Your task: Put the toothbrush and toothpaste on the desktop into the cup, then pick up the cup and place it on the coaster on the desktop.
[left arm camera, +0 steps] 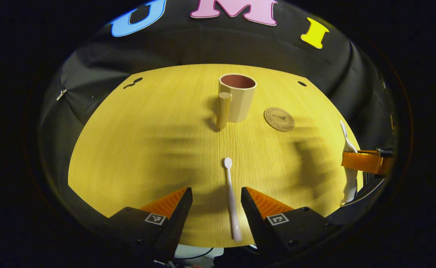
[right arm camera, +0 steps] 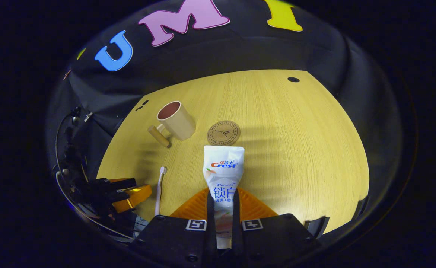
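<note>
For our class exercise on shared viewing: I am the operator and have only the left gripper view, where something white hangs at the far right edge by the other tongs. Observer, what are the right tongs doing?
Observer: The right tongs are shut on the toothpaste tube, with one finger pressing each side.
Operator: Which end of it leads?
Observer: Its flat crimped end points forward, toward the coaster. The cap end is hidden between the fingers.
</note>
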